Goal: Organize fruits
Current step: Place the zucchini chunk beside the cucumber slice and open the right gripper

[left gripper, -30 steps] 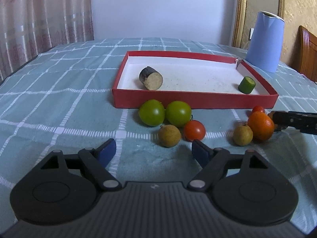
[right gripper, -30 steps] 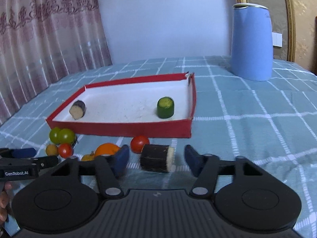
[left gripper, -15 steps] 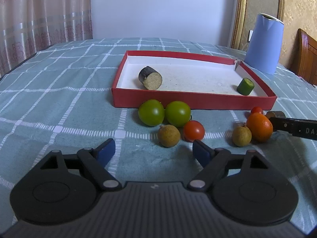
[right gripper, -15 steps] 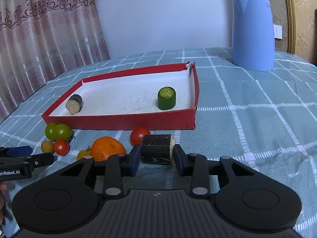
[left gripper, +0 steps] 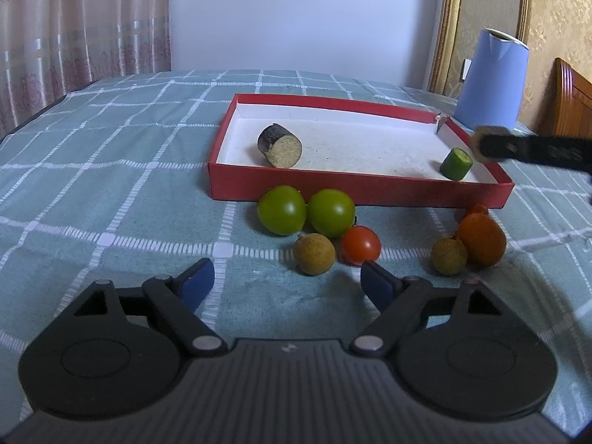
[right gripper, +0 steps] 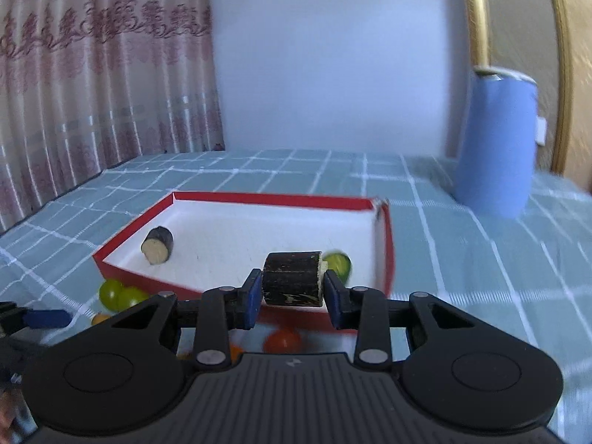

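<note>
Your right gripper [right gripper: 292,292] has its jaws clenched on the dark-skinned cylindrical chunk [right gripper: 292,279], lifted above the red cardboard tray [right gripper: 255,197]. Your left gripper [left gripper: 286,283] hangs released near the red tomato [left gripper: 360,245].

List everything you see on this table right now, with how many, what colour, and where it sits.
red tray: 1, red walls and white floor, mid table
dark cut cylinders: 2, dark skin with pale cut ends; one lying in the tray's left part, one held above the tray's near wall
green cut piece: 1, green, tray's right corner
green tomatoes: 2, green, touching, on the cloth before the tray
red tomatoes: 2, red, on the cloth; second behind the orange
brown round fruits: 2, tan, on the cloth
orange: 1, orange, right on the cloth
jug: 1, blue, far right
checked cloth: 1, teal and white, covering the table
left claw: open, empty
right claw: shut on the cylinder
</note>
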Tool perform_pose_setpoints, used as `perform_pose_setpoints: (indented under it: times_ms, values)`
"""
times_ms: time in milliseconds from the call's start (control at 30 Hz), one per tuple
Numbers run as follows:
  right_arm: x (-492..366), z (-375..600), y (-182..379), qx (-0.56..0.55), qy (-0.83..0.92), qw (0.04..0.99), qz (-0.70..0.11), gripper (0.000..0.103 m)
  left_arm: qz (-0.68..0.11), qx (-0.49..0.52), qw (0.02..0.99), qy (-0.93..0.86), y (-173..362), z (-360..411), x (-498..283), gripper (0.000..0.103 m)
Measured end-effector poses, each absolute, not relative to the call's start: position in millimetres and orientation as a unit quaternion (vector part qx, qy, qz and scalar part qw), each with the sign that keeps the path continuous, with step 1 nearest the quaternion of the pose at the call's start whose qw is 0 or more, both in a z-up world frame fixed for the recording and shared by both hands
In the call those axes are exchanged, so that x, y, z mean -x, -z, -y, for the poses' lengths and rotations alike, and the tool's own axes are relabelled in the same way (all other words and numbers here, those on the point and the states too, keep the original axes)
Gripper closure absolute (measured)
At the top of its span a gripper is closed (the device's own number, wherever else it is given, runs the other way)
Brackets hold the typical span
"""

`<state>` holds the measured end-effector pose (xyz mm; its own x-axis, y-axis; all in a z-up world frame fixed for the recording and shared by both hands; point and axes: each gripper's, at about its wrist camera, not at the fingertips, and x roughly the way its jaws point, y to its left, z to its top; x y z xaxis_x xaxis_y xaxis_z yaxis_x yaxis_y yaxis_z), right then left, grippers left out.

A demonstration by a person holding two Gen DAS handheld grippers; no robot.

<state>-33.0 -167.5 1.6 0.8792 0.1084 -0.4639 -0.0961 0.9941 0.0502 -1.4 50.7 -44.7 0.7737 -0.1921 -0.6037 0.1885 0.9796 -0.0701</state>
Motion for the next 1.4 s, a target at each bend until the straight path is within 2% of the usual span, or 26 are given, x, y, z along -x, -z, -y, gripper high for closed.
perform_pose_setpoints:
  times_ms: [367, 733, 767, 800, 867, 1067, 1200, 1333, 1367, 1400]
  values:
    - [-39.8, 147.8, 27.5, 0.03, -0.037, 0.953, -0.298, 0.071, -0.322, 0.007, 0.941, 0.105, 44.6, -52.3, 0.2, 0.017]
    - [-47.2, 151.3, 28.0, 0.007, -0.04, 0.955, -0.293, 0.07, -0.323, 0.009, 0.94, 0.107, 45.1, -52.4, -0.6, 0.016]
    - [-44.3, 153.3, 25.4, -0.001, -0.046, 0.957, -0.288, 0.063, -0.323, 0.009, 0.94, 0.107, 45.0, -52.4, -0.6, 0.016]
    - [-39.6, 155.6, 21.6, -0.007, -0.046, 0.958, -0.281, 0.05, -0.322, 0.008, 0.94, 0.108, 45.1, -52.4, -0.6, 0.016]
    - [-23.3, 162.2, 11.9, -0.016, -0.046, 0.965, -0.257, 0.035, -0.321, 0.007, 0.941, 0.108, 45.0, -51.9, 0.5, 0.016]
    - [39.7, 195.5, -1.7, -0.013, -0.019, 0.977, -0.211, 0.035, -0.314, 0.008, 0.944, 0.099, 42.6, -51.7, 1.6, 0.017]
    - [60.1, 222.1, 13.2, -0.007, 0.026, 0.976, -0.218, 0.035, -0.319, 0.008, 0.944, 0.089, 42.4, -50.9, -0.6, 0.021]
    - [57.9, 253.0, 26.9, -0.053, 0.058, 0.966, -0.246, 0.035, -0.317, -0.003, 0.945, 0.081, 41.1, -48.2, -1.2, 0.022]
    - [58.9, 256.2, 29.1, -0.059, 0.066, 0.963, -0.254, 0.035, -0.317, -0.005, 0.945, 0.078, 40.9, -47.4, -1.7, 0.025]
    - [56.6, 260.0, 31.2, -0.063, 0.075, 0.96, -0.262, 0.035, -0.316, -0.006, 0.945, 0.077, 40.6, -46.7, -1.9, 0.036]
